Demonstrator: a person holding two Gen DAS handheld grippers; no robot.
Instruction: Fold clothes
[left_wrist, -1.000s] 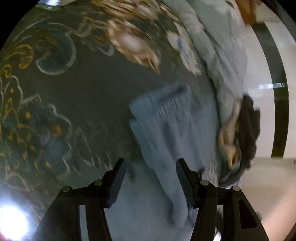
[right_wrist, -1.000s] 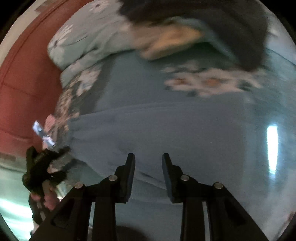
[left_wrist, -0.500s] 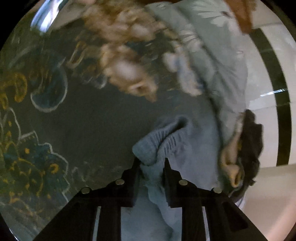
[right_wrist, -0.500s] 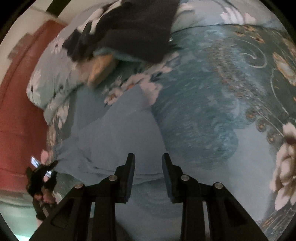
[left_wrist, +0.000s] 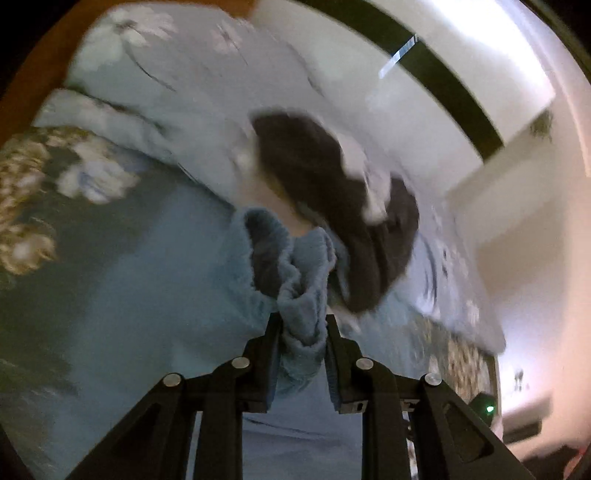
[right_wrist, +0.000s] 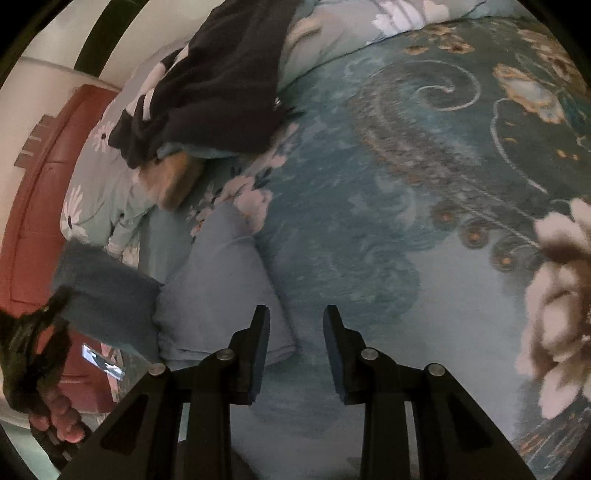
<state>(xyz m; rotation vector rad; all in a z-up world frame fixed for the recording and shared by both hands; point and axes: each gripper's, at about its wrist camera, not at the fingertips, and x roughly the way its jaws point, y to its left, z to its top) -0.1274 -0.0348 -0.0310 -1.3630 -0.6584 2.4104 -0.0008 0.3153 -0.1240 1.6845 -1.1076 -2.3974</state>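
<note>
The left tongs (left_wrist: 303, 332) are clamped on a bunched fold of the blue knit sweater (left_wrist: 303, 306), its ribbed edge standing up between the two fingers. The rest of the sweater spreads below and to the left over the dark floral bedspread (left_wrist: 44, 229). Just beyond the pinched fold lies a dark garment (left_wrist: 332, 195) on a pale flowered pillow (left_wrist: 177, 96). The view is motion-blurred; a white wall (left_wrist: 461, 85) fills the upper right.

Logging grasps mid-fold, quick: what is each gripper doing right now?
Left gripper: closed on the blue sweater, bunched between its fingers.
Right gripper: open, holding nothing, above the bedspread.
</note>
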